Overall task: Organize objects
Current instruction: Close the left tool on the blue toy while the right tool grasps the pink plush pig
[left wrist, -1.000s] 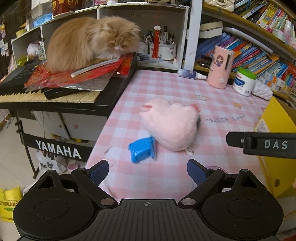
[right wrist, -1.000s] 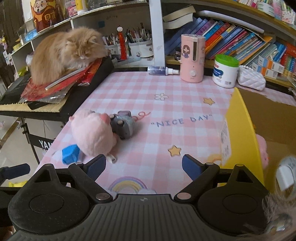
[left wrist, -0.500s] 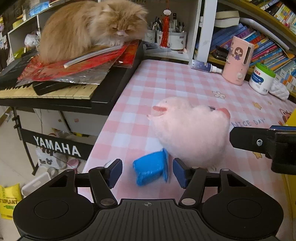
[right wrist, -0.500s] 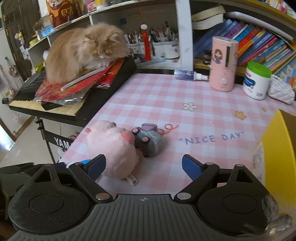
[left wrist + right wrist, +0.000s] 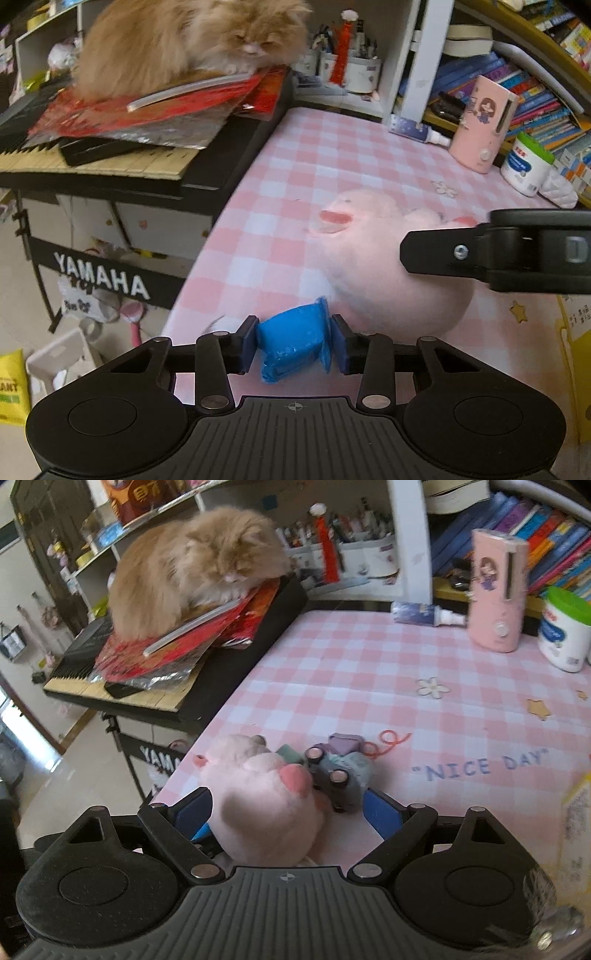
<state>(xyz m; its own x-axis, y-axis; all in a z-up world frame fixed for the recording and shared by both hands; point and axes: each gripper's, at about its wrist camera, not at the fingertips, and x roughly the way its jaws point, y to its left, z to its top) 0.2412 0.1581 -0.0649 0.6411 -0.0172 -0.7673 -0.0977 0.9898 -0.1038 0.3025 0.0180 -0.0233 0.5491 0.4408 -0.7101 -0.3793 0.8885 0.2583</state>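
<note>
Closing complete: left gripper (image 5: 293,341) now pinches blue block (image 5: 291,338) at tablecloth (image 5: 332,166) near edge, ready for lift. Right gripper (image 5: 286,812), advanced, spread, straddles pink plush (image 5: 266,808).

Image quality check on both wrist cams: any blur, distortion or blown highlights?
Left wrist view: the fluffy orange cat and pink plush toy are motion-smeared, while the blue crumpled packet between the left gripper pads stays fairly sharp; strong fisheye bending at the edges. Right wrist view: softer overall, the floor at left is washed out by daylight, the right gripper is crisp.
</note>
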